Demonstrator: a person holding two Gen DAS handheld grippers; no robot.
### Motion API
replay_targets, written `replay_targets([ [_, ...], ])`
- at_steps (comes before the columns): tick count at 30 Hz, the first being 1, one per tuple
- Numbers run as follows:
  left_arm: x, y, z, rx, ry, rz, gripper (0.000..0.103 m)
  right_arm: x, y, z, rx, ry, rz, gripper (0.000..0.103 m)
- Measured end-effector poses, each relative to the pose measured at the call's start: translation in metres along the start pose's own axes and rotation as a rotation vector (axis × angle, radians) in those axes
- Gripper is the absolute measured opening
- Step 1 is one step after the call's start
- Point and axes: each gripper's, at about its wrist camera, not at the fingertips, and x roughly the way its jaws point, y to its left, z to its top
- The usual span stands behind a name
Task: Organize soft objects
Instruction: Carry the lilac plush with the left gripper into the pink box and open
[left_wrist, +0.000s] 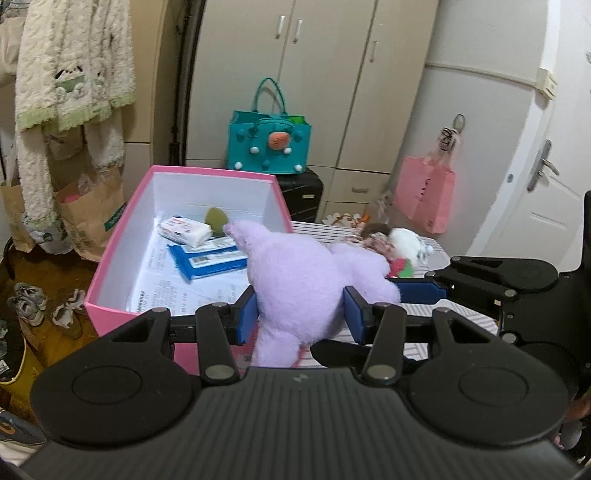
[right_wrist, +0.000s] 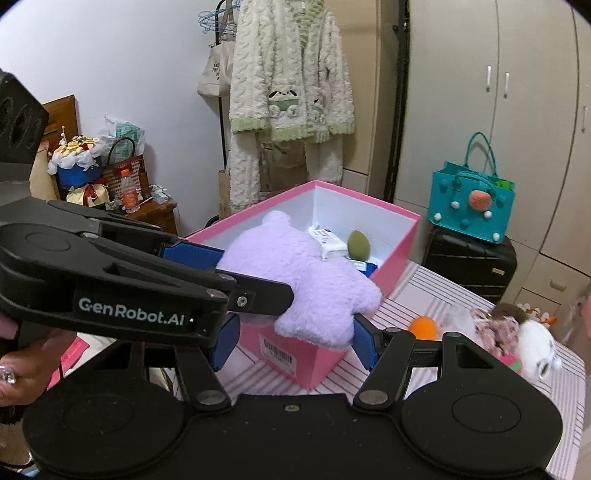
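Note:
A lilac plush toy (left_wrist: 295, 280) is held at the near right corner of the pink box (left_wrist: 122, 221), partly over its rim. My left gripper (left_wrist: 301, 314) is shut on the plush, its blue pads pressing both sides. My right gripper (right_wrist: 291, 341) has its pads on either side of the plush's lower lobe (right_wrist: 314, 317) and looks shut on it. The box (right_wrist: 399, 243) holds a white packet (left_wrist: 186, 230), a blue packet (left_wrist: 207, 258) and a green egg-shaped sponge (left_wrist: 216, 219). A white and floral soft toy (right_wrist: 517, 332) and an orange ball (right_wrist: 423, 326) lie on the striped table (right_wrist: 424, 291).
A teal bag (left_wrist: 267, 146) sits on a black suitcase (left_wrist: 301, 194) behind the table. A pink paper bag (left_wrist: 424, 195) hangs by the door. Fluffy white robes (right_wrist: 291, 96) hang on a rack. Paper bags and shoes (left_wrist: 27, 301) lie on the floor at left.

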Motion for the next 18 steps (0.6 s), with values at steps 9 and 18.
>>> replay_targets([
  [9, 0.034, 0.048, 0.016, -0.071, 0.044, 0.044, 0.047, 0.053, -0.001, 0.022, -0.002, 0.038, 0.040, 0.069],
  [18, 0.076, 0.094, 0.036, -0.153, 0.125, 0.088, 0.047, 0.114, -0.009, 0.046, 0.002, 0.101, 0.084, 0.069],
])
